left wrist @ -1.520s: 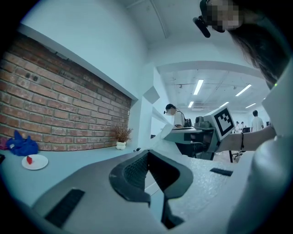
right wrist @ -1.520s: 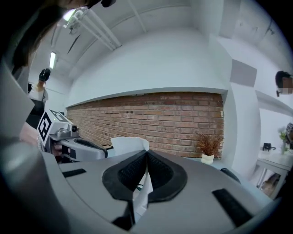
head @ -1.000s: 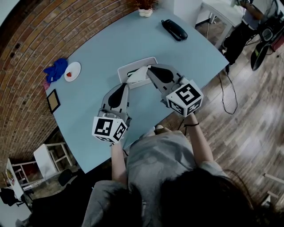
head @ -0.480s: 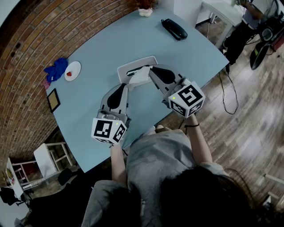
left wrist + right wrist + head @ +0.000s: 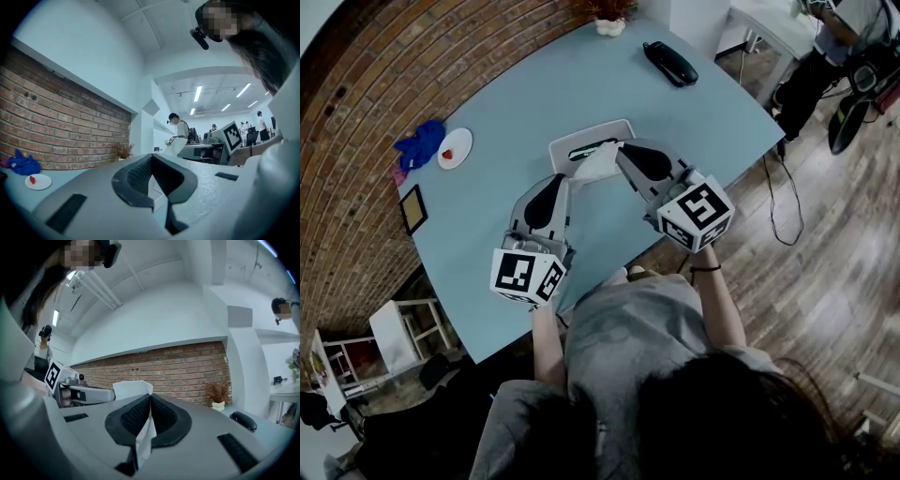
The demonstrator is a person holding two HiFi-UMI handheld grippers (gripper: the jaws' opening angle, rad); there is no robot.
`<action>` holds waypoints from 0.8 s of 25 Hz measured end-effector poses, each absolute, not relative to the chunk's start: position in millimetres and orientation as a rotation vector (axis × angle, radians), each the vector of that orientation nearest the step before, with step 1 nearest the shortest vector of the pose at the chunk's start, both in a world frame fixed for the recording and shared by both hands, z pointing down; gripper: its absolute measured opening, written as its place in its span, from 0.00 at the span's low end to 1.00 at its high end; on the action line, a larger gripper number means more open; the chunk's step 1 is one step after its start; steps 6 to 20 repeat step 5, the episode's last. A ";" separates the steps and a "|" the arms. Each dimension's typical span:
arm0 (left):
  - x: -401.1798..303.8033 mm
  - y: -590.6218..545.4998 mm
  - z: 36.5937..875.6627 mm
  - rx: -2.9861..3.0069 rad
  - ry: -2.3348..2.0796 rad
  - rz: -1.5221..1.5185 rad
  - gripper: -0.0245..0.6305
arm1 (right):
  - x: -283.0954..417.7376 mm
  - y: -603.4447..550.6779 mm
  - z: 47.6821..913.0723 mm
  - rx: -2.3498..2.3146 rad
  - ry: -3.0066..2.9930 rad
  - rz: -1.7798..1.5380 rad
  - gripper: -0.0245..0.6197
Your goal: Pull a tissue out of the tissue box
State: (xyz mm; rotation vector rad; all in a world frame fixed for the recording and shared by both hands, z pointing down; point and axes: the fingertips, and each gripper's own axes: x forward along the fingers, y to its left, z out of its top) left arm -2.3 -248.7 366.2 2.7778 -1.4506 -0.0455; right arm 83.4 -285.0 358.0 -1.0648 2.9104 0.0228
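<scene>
Right gripper (image 5: 150, 396) pinching a white tissue (image 5: 132, 389).
Tissue box (image 5: 570, 143) lies just ahead of its tip; left gripper (image 5: 151, 159) sits alongside, jaws pressed together.

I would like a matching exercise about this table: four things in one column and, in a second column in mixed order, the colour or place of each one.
Things:
1. tissue
2. telephone
3. cloth
4. plate

Descriptions:
A. blue, crumpled beside the plate
B. white and round, with something small and red on it
C. black, near the far edge of the table
D. white, pinched between the fingers of the right gripper, over the tissue box

Pairs: 1-D; 2-C; 3-A; 4-B
</scene>
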 end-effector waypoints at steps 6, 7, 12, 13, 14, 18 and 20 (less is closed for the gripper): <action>-0.4 -249.3 361.8 2.784 -1.450 -0.047 0.04 | 90.6 -282.4 355.9 -1.075 2.891 0.017 0.04; -0.4 -249.3 361.8 2.784 -1.450 -0.047 0.04 | 90.6 -282.4 355.9 -1.075 2.891 0.017 0.04; -0.4 -249.3 361.8 2.784 -1.450 -0.047 0.04 | 90.6 -282.4 355.9 -1.075 2.891 0.017 0.04; -0.4 -249.3 361.8 2.784 -1.450 -0.047 0.04 | 90.6 -282.4 355.9 -1.075 2.891 0.017 0.04; -0.4 -249.3 361.8 2.784 -1.450 -0.047 0.04 | 90.6 -282.4 355.9 -1.075 2.891 0.017 0.04; -0.4 -249.3 361.8 2.784 -1.450 -0.047 0.04 | 90.6 -282.4 355.9 -1.075 2.891 0.017 0.04; -0.4 -249.3 361.8 2.784 -1.450 -0.047 0.04 | 90.6 -282.4 355.9 -1.075 2.891 0.017 0.04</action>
